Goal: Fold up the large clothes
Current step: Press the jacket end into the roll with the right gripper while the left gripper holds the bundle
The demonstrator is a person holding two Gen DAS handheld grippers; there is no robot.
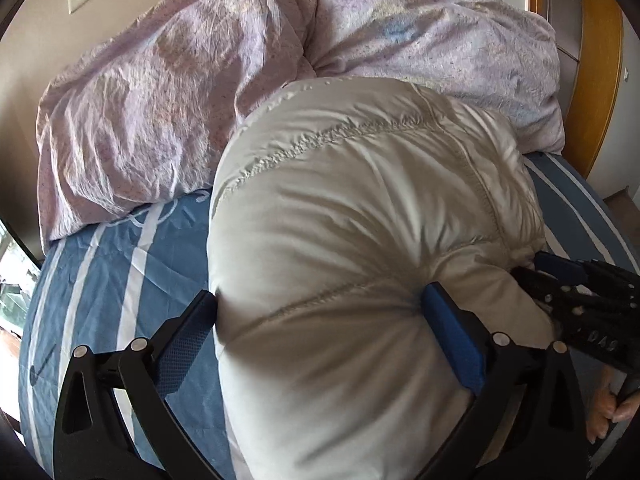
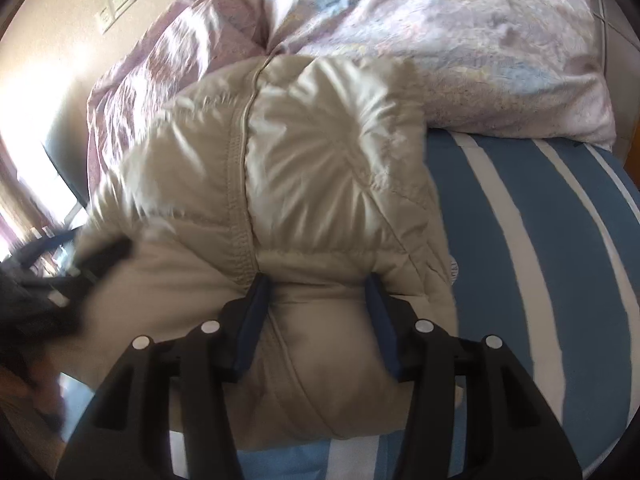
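Two wrist views of a fold in progress. I am holding the beige down jacket (image 1: 352, 248), which is lying bunched in a thick roll on the blue striped bed sheet (image 1: 104, 280), its far edge butting against the lilac duvet (image 1: 160, 100) heaped toward the wall.

I am keeping the left gripper (image 1: 320, 304) spread wide, its blue pads (image 1: 452, 332) pressing into both flanks of the near end of the roll; the filling is dimpling where they bite, so I judge this a squeeze that is keeping the bundle from springing apart. I am keeping the right gripper (image 2: 316, 292) half-closed, pinching a fold of the same jacket at the near edge; the fabric is puckering between its fingers (image 2: 256, 308). Gripping at two points is probably steadying the slippery, puffy shell for the next fold.

What I am not seeing: the sleeves, collar and zipper are tucked out of sight, so the jacket's orientation is unclear. The underside of the roll is hidden. The right view is blurring at its left edge, where the other gripper is only a dark smear. A hand (image 1: 612, 408) is cut off by the left view's right margin.
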